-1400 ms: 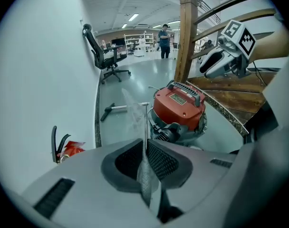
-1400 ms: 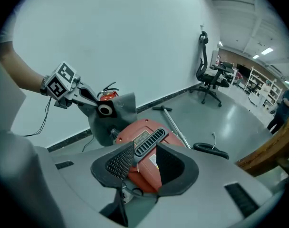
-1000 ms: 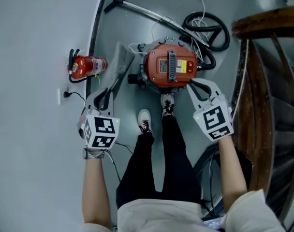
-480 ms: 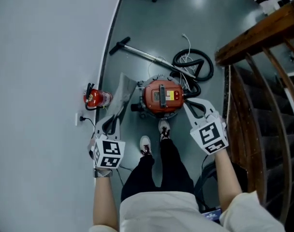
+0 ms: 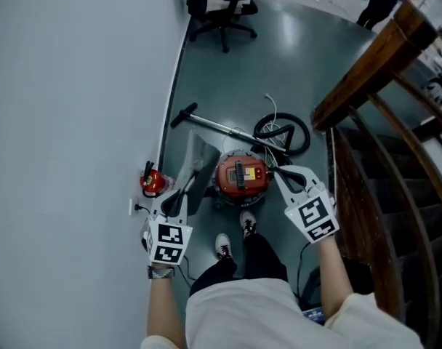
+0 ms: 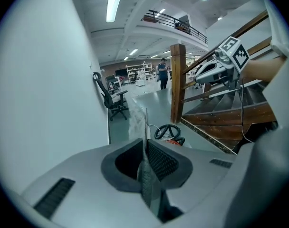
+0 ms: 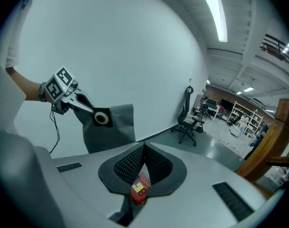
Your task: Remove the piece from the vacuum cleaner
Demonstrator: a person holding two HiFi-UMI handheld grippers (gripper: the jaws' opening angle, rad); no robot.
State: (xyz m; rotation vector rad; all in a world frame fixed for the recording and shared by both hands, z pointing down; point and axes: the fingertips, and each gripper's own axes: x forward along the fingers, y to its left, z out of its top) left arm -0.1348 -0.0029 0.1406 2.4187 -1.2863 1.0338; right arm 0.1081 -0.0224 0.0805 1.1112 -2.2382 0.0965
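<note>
left gripper pinches the grey dust bag, already off the red vacuum cleaner; right gripper closed, empty; next, probably set the bag aside.

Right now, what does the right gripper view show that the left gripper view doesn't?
Only the right gripper view: the left tongs seen from outside, with the grey bag hanging flat-on and its round collar visible. Only the left gripper view: the right tongs, the stair treads and the coiled hose; there the bag shows only edge-on, clamped. Both: the office chair by the white wall.
</note>
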